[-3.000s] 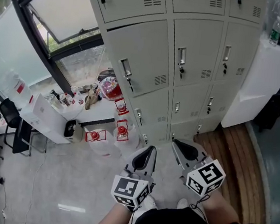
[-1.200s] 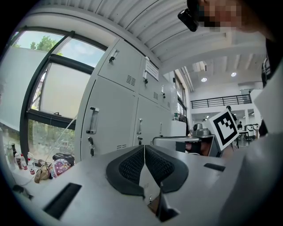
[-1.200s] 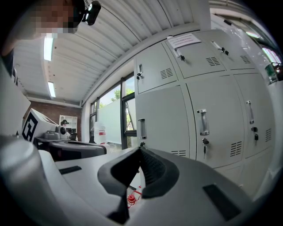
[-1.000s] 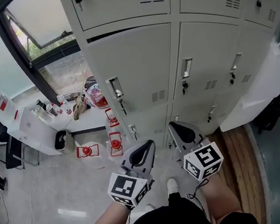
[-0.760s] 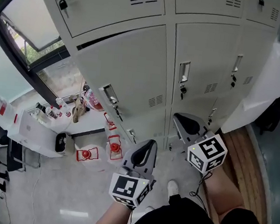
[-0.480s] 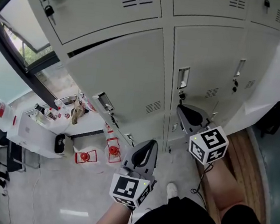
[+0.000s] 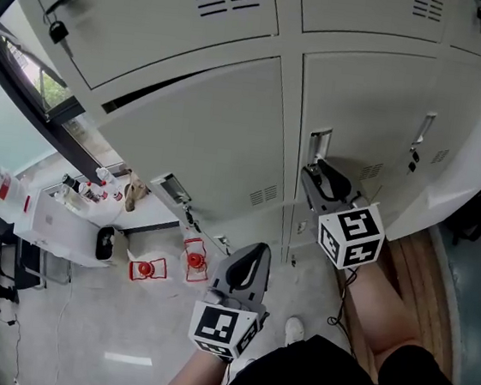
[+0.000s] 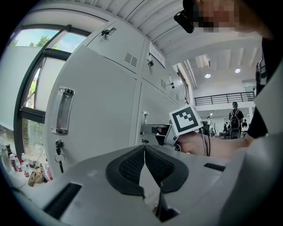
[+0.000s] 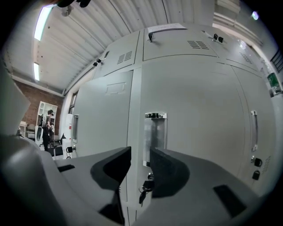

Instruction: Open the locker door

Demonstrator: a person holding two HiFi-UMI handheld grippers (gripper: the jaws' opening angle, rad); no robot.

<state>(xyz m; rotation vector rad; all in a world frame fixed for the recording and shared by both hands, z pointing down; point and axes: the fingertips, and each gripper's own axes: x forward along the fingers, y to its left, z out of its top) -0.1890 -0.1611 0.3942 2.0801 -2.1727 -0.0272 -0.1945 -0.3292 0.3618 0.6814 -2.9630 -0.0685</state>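
— How wide is the right gripper?
— Its two dark padded jaws stand a moderate gap apart, and they have just been opening. Nothing lies between the pads. Through the gap shows the recessed silver pull handle of the pale grey metal locker door. A small bunch of dark keys hangs in the lock at 6 o'clock from the handle.
— Is it touching the door?
— I cannot tell. In the head view the tips sit just beside the handle, at about 6 o'clock from it, but contact is not clear.
— And the left gripper?
— Its jaws are closed tip to tip and hold nothing. In the head view it hangs well apart from the lockers, at 7 o'clock from the right one.
— Where is the door?
— In the middle column of the locker bank, at about 1 o'clock in the head view, lying flush with its frame.
— Any writing?
— The white cube on the right gripper bears black square marker patterns. The clear plastic jugs with red labels stand on the floor at 9 o'clock from the left gripper; their print is too small to read.
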